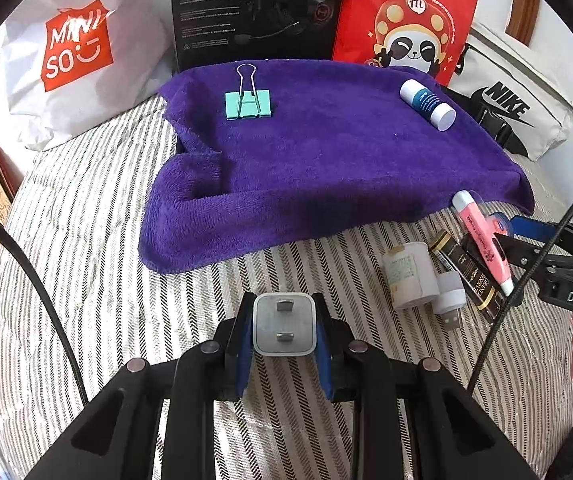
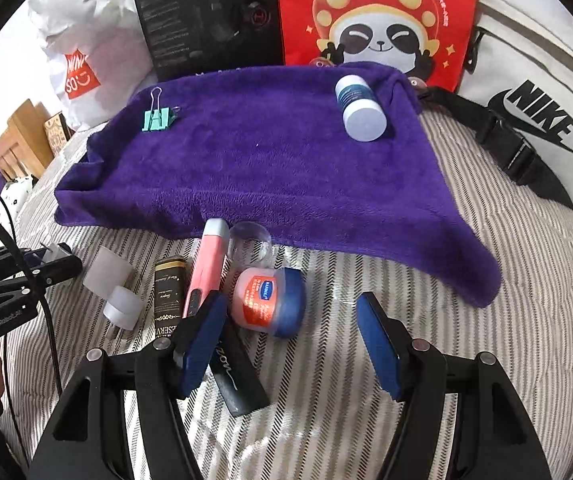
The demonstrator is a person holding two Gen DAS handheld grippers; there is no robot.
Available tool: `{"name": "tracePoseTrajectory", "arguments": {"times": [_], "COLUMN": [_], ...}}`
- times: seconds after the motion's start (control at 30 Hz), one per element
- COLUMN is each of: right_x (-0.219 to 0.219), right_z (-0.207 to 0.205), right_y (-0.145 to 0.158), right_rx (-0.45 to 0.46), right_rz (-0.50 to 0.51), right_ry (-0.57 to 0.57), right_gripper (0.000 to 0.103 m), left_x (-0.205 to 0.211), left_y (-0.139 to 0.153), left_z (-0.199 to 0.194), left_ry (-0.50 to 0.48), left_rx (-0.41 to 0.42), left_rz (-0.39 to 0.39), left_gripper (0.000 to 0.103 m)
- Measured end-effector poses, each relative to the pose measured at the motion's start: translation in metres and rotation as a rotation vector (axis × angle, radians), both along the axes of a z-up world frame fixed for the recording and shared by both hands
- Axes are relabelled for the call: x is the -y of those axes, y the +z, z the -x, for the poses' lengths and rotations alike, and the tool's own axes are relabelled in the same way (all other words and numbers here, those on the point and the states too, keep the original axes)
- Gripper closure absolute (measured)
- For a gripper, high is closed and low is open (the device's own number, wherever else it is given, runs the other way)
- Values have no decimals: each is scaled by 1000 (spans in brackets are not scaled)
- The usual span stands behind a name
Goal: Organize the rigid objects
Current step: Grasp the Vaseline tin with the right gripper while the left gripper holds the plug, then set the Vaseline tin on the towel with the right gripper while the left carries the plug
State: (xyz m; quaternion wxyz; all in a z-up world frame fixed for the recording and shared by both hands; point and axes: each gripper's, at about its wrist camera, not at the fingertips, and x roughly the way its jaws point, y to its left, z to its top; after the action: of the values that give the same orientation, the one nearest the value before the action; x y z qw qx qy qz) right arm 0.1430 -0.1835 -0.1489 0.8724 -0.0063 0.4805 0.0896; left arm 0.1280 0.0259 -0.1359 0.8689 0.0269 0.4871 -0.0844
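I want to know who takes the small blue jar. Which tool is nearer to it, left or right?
Right. The right tool stands open just in front of the blue jar. The left tool is farther away, shut on a white plug.

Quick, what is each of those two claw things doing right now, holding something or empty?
Left gripper: shut on the white plug adapter.
Right gripper: open and empty, just above the small Vaseline jar on the striped bedcover.

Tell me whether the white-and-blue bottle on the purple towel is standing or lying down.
Lying down. The white-and-blue bottle rests on its side on the purple towel, its round white end facing the right wrist camera.
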Motion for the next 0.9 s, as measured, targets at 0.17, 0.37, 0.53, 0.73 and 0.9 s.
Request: {"name": "tracePoseTrajectory", "arguments": {"times": [0.17, 0.37, 0.53, 0.73, 0.9], "right_x": [-2, 13, 8, 8, 9], "right_z": [-3, 2, 3, 4, 9], "right_y": [-1, -2, -5, -5, -6], "right_rx": [19, -10, 16, 38, 50], "right_rz": [6, 21, 66, 87, 99], "right_ry": [-5, -26, -17, 2, -8], "right_gripper": [53, 65, 62, 65, 66], "left_x": [0, -1, 4, 3, 0], "left_y": [0, 0, -1, -1, -2], "left_z": [0, 1, 2, 2, 2], "left_ry": [-9, -4, 3, 5, 28], "left_rx": [-2, 4, 16, 20, 45], "left_rz": [-3, 5, -19, -11, 17], "left_gripper": [78, 78, 78, 78, 78]}}
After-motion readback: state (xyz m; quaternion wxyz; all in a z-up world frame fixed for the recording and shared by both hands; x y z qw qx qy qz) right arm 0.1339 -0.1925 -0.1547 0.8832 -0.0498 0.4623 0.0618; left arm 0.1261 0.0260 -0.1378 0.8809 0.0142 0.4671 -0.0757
